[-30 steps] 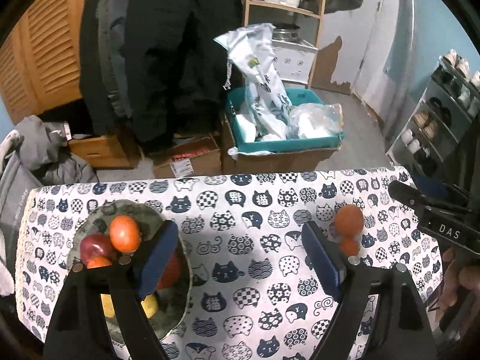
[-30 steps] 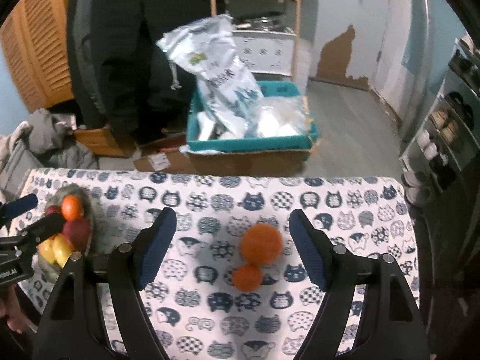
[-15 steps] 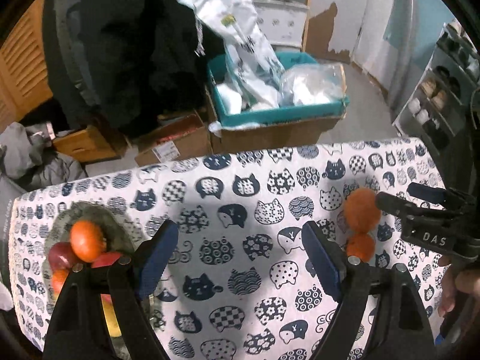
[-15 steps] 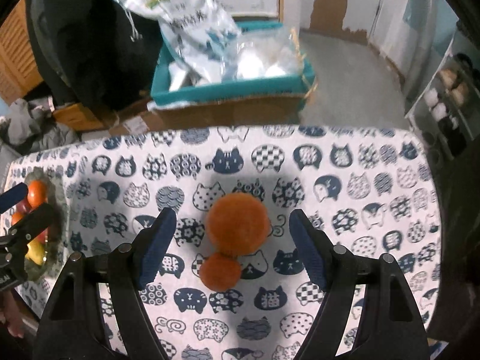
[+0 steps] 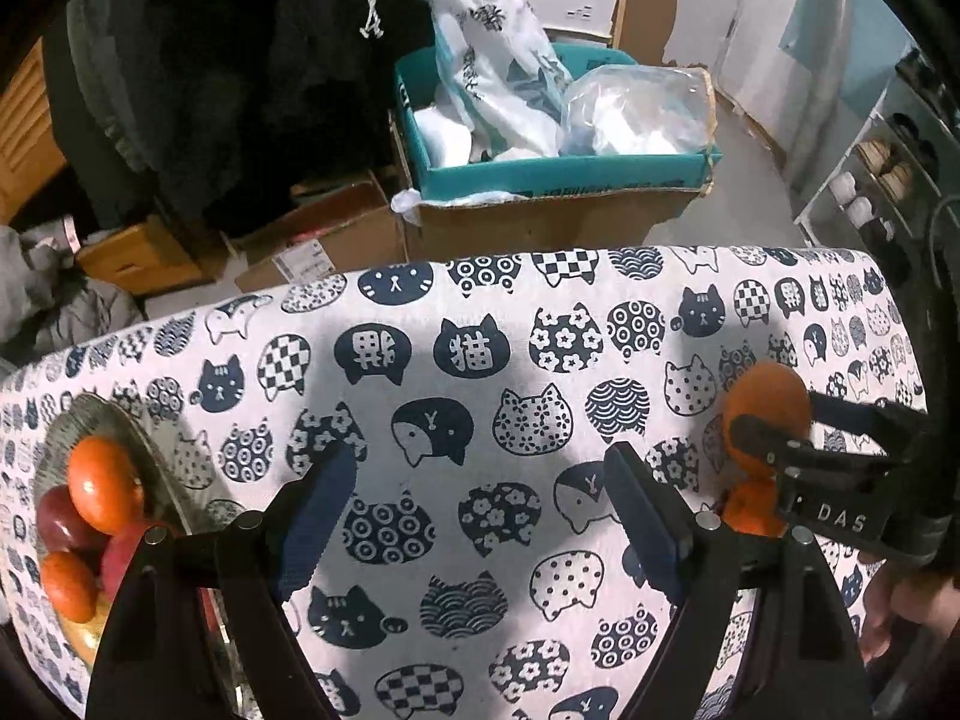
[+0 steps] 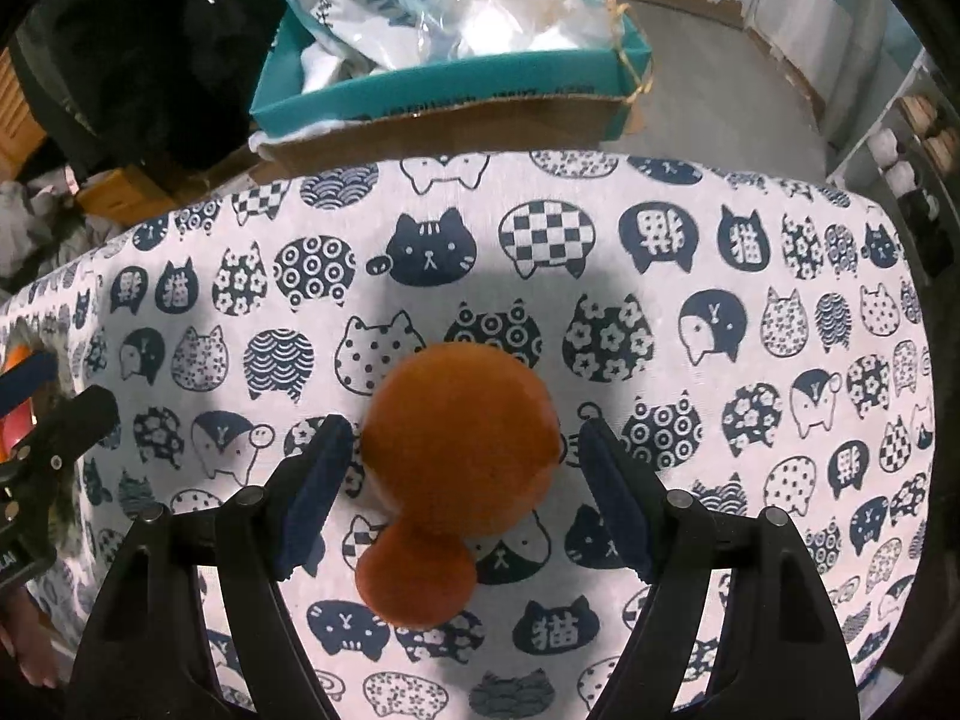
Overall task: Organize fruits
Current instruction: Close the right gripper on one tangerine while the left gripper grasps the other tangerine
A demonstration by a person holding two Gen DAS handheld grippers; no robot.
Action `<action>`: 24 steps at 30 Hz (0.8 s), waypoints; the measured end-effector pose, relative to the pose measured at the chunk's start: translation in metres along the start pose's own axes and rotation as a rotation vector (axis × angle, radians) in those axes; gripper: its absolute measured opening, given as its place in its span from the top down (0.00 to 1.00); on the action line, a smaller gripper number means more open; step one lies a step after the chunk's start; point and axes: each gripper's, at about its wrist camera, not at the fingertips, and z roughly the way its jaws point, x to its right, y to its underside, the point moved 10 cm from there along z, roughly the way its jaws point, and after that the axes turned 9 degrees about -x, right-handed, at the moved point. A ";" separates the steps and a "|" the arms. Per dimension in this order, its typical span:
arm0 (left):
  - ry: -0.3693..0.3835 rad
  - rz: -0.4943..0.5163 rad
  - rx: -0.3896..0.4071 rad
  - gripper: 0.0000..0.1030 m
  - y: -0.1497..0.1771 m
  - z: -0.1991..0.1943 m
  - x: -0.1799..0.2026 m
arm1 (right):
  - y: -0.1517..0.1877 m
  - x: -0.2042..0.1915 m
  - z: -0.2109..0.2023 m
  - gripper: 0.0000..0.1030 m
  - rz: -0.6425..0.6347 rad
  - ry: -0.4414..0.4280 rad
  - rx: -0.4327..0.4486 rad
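A large orange point(image 6: 459, 432) and a small orange point(image 6: 415, 576) lie touching on the cat-print tablecloth point(image 6: 600, 276). My right gripper point(image 6: 465, 480) is open, its blue pads on either side of the large orange, close to it. In the left wrist view the same two oranges point(image 5: 765, 414) sit at the right with the right gripper point(image 5: 798, 438) around them. My left gripper point(image 5: 477, 516) is open and empty over the cloth. A grey bowl point(image 5: 144, 456) at the left holds several oranges point(image 5: 102, 483) and red fruit point(image 5: 57, 519).
Beyond the table's far edge stand a teal box point(image 5: 558, 174) with plastic bags, cardboard boxes point(image 5: 324, 246) and a dark coat point(image 5: 228, 60). A shoe rack point(image 5: 888, 180) is at the right. The left gripper's tips point(image 6: 36, 414) show at the right wrist view's left edge.
Both grippers have moved down and forward toward the table. The right gripper's pads now flank the large orange. The bowl has slid to the left edge of the left wrist view.
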 end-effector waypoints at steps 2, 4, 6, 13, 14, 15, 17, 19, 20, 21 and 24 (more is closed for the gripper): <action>0.012 -0.016 -0.009 0.17 0.000 0.005 -0.001 | 0.000 0.001 0.005 0.24 0.003 -0.003 -0.006; 0.025 -0.026 -0.016 0.17 0.000 0.008 0.000 | -0.001 -0.001 0.010 0.24 0.000 -0.011 -0.010; 0.035 -0.032 -0.018 0.17 0.001 0.009 0.000 | 0.000 -0.002 0.014 0.28 -0.007 -0.007 -0.013; 0.044 -0.023 -0.013 0.17 0.000 0.008 0.004 | 0.001 0.001 0.013 0.35 0.015 -0.013 -0.004; 0.049 -0.026 -0.012 0.17 0.001 0.007 0.005 | 0.002 0.002 0.011 0.35 0.017 -0.013 -0.002; 0.052 -0.026 -0.010 0.17 0.000 0.006 0.005 | 0.004 0.004 0.007 0.35 0.020 -0.014 0.008; 0.061 -0.021 -0.006 0.17 0.001 0.004 0.009 | 0.006 0.008 0.001 0.35 0.026 -0.009 0.022; 0.071 -0.014 -0.006 0.17 0.001 0.003 0.014 | 0.009 0.016 -0.007 0.35 0.034 0.007 0.036; 0.076 -0.010 -0.006 0.17 0.002 0.003 0.018 | 0.010 0.019 -0.011 0.35 0.039 0.014 0.041; 0.082 -0.004 -0.008 0.17 0.002 0.003 0.021 | 0.012 0.023 -0.014 0.35 0.046 0.021 0.045; 0.093 0.019 -0.011 0.17 0.005 0.003 0.035 | 0.018 0.034 -0.021 0.35 0.071 0.026 0.056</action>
